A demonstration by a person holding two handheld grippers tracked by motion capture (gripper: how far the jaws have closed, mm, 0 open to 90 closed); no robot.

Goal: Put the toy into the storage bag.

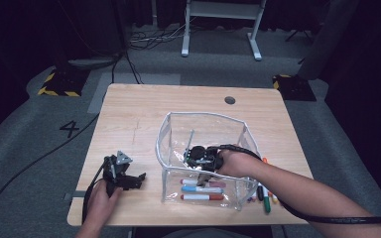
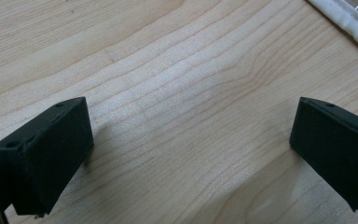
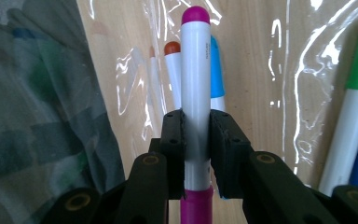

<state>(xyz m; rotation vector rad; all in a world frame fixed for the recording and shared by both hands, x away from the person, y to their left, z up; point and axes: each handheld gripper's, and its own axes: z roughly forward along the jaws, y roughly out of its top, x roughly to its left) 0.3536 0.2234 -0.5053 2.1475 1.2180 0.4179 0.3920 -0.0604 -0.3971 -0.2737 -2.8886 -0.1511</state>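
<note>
Inside the clear plastic pouch (image 1: 203,124), right gripper (image 3: 196,140) pinches a smooth white magenta-capped marker (image 3: 195,84), while left gripper (image 2: 191,154) gapes wide over grainy wooden table (image 2: 168,70).

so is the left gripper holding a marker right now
No, the left gripper is open, with bare wooden table between its jaws.

White marker (image 3: 196,93) with magenta ends; pale wood-grain table (image 1: 129,114).
</note>
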